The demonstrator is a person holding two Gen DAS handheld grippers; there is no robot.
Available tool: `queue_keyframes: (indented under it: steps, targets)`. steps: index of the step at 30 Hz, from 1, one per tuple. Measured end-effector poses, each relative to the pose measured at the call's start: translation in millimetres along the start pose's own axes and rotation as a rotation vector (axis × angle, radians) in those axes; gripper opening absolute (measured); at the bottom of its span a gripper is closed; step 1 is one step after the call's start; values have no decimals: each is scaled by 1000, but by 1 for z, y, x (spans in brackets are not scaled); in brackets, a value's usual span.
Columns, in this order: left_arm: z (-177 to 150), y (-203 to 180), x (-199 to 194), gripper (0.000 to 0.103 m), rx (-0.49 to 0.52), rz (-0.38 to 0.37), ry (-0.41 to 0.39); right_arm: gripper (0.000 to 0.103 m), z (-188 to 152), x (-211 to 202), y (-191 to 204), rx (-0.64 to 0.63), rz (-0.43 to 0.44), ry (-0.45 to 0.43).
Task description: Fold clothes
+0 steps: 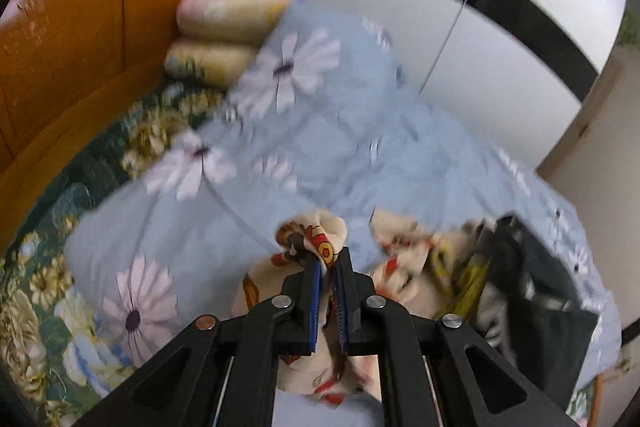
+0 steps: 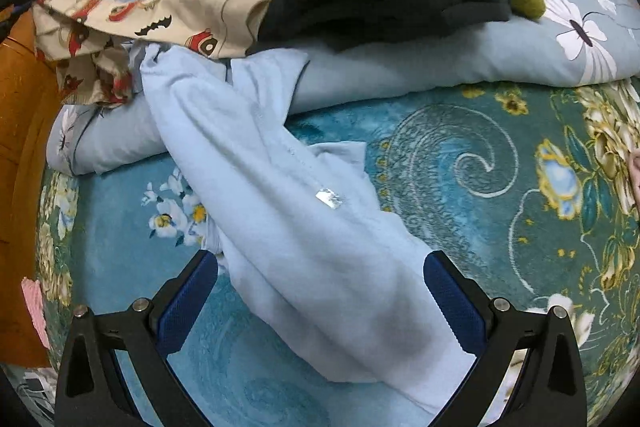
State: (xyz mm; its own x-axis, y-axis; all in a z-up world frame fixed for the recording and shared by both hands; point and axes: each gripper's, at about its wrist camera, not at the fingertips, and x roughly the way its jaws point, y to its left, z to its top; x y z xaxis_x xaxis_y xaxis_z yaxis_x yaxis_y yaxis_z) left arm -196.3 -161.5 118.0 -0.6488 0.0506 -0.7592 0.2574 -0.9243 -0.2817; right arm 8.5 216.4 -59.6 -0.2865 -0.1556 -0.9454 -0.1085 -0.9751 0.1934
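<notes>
Left hand-held gripper (image 1: 329, 259) clamped on cream cartoon-print garment (image 1: 320, 231) over blue floral quilt (image 1: 320, 147). Right hand-held gripper (image 2: 320, 267) jaws apart, straddling light-blue garment (image 2: 280, 207) on bed (image 2: 460, 167).

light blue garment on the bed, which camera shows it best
The right wrist view. The light blue garment runs there from the quilt's edge across the teal bedspread to between the open right gripper's fingers. The left wrist view does not show it, only the printed garment clamped in the left gripper.
</notes>
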Motion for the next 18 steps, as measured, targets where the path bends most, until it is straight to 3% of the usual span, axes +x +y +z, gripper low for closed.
queue_keyframes:
  steps: [2, 4, 9, 13, 14, 16, 18]
  targets:
    - [-18, 7, 13, 15, 8, 15, 81, 103, 1, 10, 8, -20, -12, 13]
    - [-38, 16, 19, 29, -1, 19, 142, 98, 0, 19, 19, -58, -31, 21]
    - [-109, 42, -7, 51, -70, -135, 197, 76, 1, 40, 33, -96, -73, 46]
    - [-183, 73, -26, 53, -176, -246, 277, 51, 3, 35, 18, -39, -52, 36]
    - [-197, 77, -27, 53, -183, -252, 291, 46, 4, 31, 12, -18, -40, 28]
    - [-231, 77, -28, 53, -168, -248, 331, 26, 5, 23, 0, 26, -15, 12]
    - [-265, 70, -24, 53, -144, -254, 388, 18, 6, 15, -12, 69, 10, -5]
